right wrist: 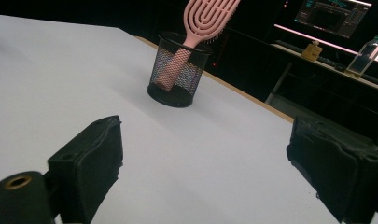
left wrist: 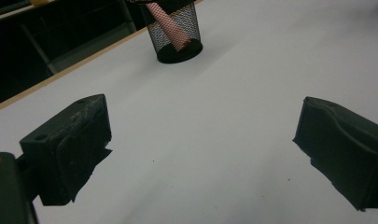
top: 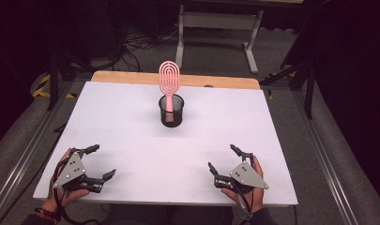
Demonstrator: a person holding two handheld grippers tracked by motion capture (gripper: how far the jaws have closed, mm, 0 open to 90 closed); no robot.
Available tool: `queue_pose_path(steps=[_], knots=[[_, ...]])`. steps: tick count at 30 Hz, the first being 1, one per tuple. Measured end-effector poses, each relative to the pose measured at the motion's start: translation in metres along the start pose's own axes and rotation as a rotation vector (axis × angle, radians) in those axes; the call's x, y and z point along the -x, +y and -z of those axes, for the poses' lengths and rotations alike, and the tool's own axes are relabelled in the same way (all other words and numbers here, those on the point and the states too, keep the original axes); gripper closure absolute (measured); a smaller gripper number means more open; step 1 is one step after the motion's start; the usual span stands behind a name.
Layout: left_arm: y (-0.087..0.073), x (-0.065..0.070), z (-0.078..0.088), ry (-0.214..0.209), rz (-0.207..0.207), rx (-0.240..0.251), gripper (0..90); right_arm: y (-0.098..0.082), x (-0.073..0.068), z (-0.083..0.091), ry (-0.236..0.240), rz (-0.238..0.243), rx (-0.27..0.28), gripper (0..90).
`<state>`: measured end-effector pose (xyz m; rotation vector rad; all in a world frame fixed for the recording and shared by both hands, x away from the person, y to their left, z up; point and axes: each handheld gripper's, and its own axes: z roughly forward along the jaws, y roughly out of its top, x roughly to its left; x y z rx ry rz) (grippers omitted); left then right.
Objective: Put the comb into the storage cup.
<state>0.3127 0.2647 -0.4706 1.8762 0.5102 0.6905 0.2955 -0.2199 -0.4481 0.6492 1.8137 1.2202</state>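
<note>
While both grippers are resting near the table's near edge, well apart from the cup:
Left gripper (top: 96, 162): jaws spread, grasping nothing.
Right gripper (top: 222, 157): jaws spread, grasping nothing.
Hairbrush (top: 169, 82): standing handle-down, leaning in the mesh cup (top: 171, 112) at mid-table.
Approach: pinch the brush neck, brace the cup, lift straight.

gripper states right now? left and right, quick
Left gripper: open, holding nothing, jaws wide above the table.
Right gripper: open, holding nothing.

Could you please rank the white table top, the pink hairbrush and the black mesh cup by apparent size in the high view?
1. White table top, by far.
2. Pink hairbrush.
3. Black mesh cup; shorter than the brush, though wider.
</note>
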Motion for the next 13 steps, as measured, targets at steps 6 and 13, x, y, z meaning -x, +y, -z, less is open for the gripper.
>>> queue_pose_path(steps=[6, 13], knots=[[0.0004, 0.0000, -0.0010, -0.006, 0.005, 0.001, 4.5, -0.0007, 0.0006, -0.0001, -0.004, -0.004, -0.002, 10.9], [0.0008, -0.0026, -0.0015, -0.003, 0.023, 0.010, 4.5, -0.0016, 0.0023, 0.0002, -0.014, -0.013, 0.002, 10.9]])
